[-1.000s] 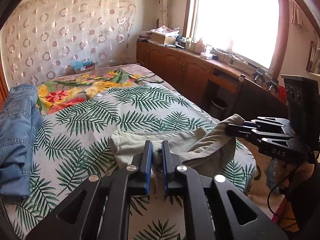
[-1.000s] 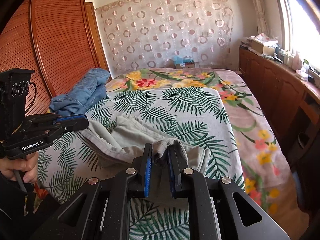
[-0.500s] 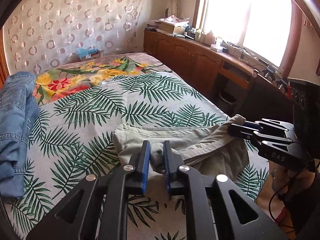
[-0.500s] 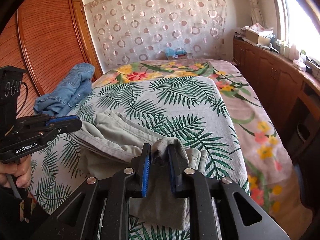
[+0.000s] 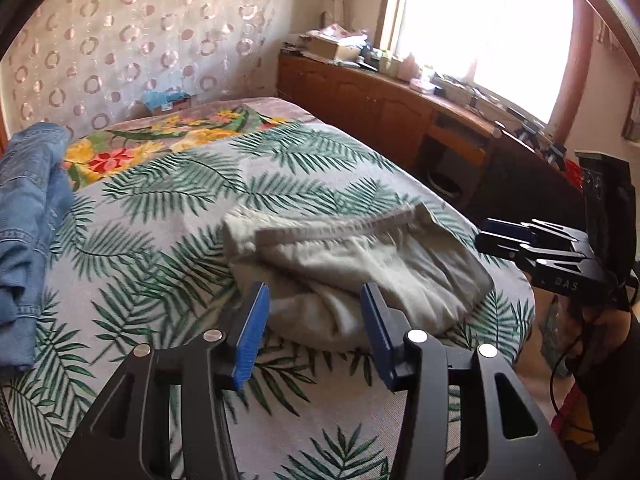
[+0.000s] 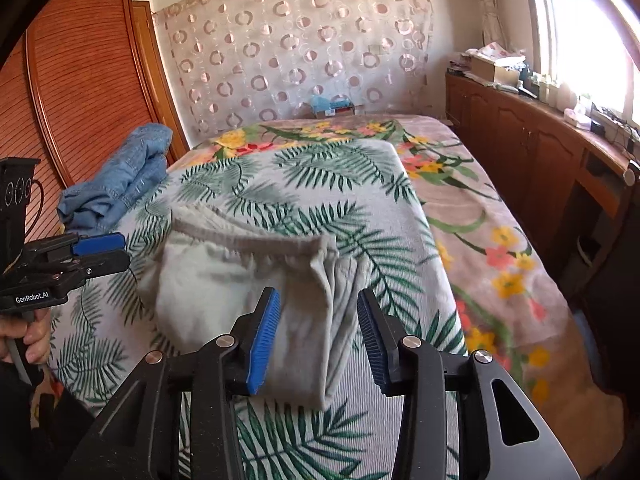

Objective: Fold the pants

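Pale grey-green pants (image 5: 352, 260) (image 6: 240, 280) lie bunched in a rough fold on the palm-leaf bedspread (image 5: 168, 216) (image 6: 320, 172). My left gripper (image 5: 316, 300) hovers over their near edge, its jaws opening, blue pads apart and not pressing the cloth. My right gripper (image 6: 316, 308) stands over the other end of the pants, jaws also opening, pads clear of the fabric. Each gripper shows in the other's view: the right gripper (image 5: 516, 240) at the right edge, the left gripper (image 6: 96, 250) at the left edge, held by a hand (image 6: 28, 340).
Blue denim jeans (image 5: 28, 232) (image 6: 120, 176) lie heaped at the bed's left side. A floral blanket (image 6: 480, 232) covers the far and right part of the bed. A wooden cabinet (image 5: 384, 100) (image 6: 532, 140) runs under the window; a wooden wardrobe (image 6: 80, 80) stands left.
Both grippers were shut on folds of the pants; both have let go and their jaws now stand apart. The pants have dropped onto the bed. Both grippers have come down lower.
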Demonstrator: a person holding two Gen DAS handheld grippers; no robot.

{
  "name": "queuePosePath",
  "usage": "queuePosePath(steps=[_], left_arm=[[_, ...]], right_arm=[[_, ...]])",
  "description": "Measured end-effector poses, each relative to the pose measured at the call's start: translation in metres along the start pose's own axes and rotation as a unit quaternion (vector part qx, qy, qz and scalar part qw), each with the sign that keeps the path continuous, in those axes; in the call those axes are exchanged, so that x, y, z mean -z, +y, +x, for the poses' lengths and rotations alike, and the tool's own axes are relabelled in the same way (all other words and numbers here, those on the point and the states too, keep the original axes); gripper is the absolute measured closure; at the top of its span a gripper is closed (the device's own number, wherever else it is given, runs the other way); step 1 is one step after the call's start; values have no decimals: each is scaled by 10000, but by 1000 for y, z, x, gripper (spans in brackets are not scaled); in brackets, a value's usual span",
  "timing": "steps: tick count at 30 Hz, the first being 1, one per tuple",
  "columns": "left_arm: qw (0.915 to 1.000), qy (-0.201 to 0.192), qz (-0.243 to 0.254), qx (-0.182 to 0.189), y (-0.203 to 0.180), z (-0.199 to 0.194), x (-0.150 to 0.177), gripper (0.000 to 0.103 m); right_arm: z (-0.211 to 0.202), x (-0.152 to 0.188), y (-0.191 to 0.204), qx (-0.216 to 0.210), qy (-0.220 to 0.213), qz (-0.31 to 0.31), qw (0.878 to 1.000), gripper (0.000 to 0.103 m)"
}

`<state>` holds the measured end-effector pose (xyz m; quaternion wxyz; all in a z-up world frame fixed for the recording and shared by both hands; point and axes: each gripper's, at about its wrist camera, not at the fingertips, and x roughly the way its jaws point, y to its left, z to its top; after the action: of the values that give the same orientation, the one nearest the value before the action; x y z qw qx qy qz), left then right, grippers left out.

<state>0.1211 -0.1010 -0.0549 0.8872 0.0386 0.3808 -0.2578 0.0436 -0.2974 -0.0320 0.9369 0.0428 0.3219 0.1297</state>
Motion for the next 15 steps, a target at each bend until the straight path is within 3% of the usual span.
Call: queuePosePath(steps=[5, 11, 12, 15], left_arm=[[9991, 245, 331, 117, -18, 16, 4, 72], [9980, 428, 463, -19, -21, 26, 6, 88], [9980, 428, 459, -26, -20, 25, 6, 95], [9993, 170, 341, 45, -16, 3, 9, 96]], right_arm=[[6, 10, -1, -5, 217, 45, 9998, 61], [16, 9, -3, 66, 352, 99, 9993, 61], [15, 8, -3, 84, 312, 60, 9995, 61], [16, 7, 1, 163, 303, -90, 9994, 61]])
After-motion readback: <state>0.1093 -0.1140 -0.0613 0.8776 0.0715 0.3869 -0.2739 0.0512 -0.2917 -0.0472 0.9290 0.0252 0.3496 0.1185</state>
